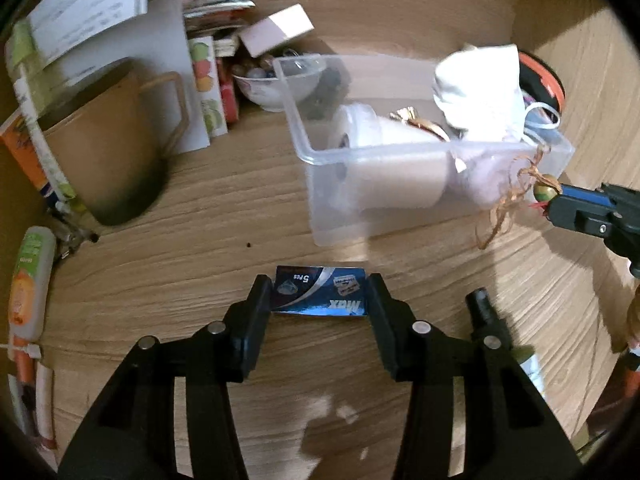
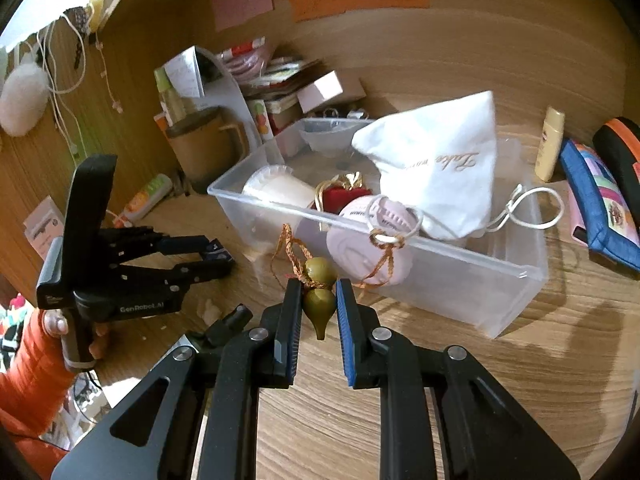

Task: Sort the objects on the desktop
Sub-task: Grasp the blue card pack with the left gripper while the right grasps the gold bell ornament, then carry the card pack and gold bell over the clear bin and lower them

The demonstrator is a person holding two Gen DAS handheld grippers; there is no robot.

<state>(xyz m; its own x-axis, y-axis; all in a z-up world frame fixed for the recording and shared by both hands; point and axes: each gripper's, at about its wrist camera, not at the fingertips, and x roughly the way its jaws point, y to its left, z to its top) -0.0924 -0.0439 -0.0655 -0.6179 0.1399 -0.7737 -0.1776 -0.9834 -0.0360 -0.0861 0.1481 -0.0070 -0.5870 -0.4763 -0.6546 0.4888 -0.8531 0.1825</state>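
My left gripper (image 1: 319,294) is shut on a small blue razor-blade box (image 1: 320,295) just above the wooden desk, in front of a clear plastic bin (image 1: 316,156). My right gripper (image 2: 319,294) is shut on a small green gourd charm (image 2: 319,300) with a brown woven cord, held near the bin's (image 2: 460,250) front wall. The bin holds a white cloth pouch (image 2: 436,172), a pink round case (image 2: 360,236), a white cup (image 2: 276,190) and a red item. In the left wrist view the right gripper (image 1: 554,200) shows at the bin's right corner.
A brown mug (image 1: 108,148), books and a pink box (image 1: 276,28) crowd the back left. A bowl of beads (image 1: 276,84) stands behind the bin. A cream tube (image 1: 28,284) lies at the left. A yellow bottle (image 2: 551,144) and colourful pouches (image 2: 600,196) lie at the right.
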